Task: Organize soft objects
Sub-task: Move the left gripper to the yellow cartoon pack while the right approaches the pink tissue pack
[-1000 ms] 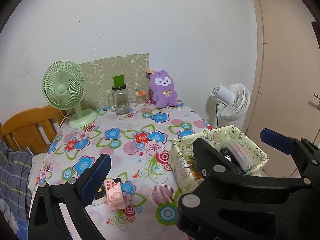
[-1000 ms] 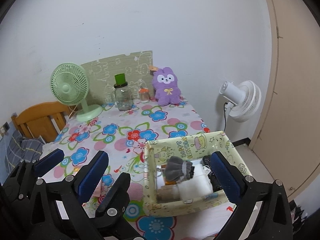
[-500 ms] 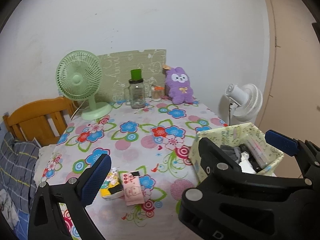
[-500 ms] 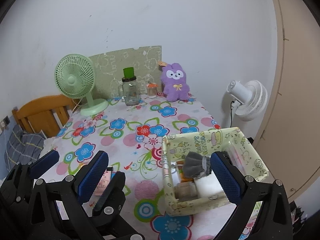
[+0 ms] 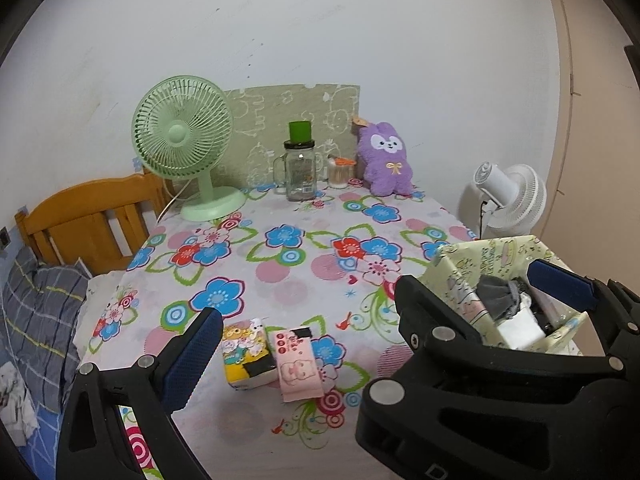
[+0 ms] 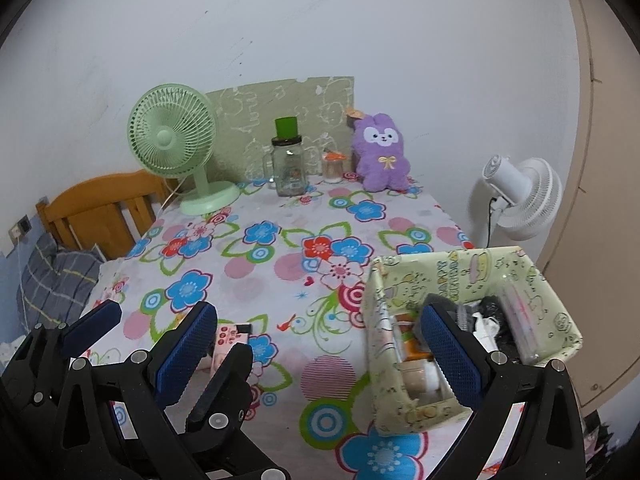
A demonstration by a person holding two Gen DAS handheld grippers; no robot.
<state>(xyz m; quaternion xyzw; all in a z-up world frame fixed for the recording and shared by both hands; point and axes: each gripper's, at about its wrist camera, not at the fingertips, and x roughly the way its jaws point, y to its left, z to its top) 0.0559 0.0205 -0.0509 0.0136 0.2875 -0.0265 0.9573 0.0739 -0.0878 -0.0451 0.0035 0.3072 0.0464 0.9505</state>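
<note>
On the table (image 5: 280,280), the jar (image 5: 301,174) stands at the back edge. The desk fan (image 5: 188,148) is left of the jar, the plush rabbit (image 5: 385,160) right of it. Well in front of the jar lie two tissue packs (image 5: 272,354), touching side by side; the storage box (image 6: 472,280) sits front-right of the jar, at the table's edge, with a standing fan (image 6: 520,200) off the table behind it.

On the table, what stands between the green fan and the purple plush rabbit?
In both wrist views, a glass jar with a green cap stands between the green fan and the purple plush rabbit, then a small cup with an orange top.
</note>
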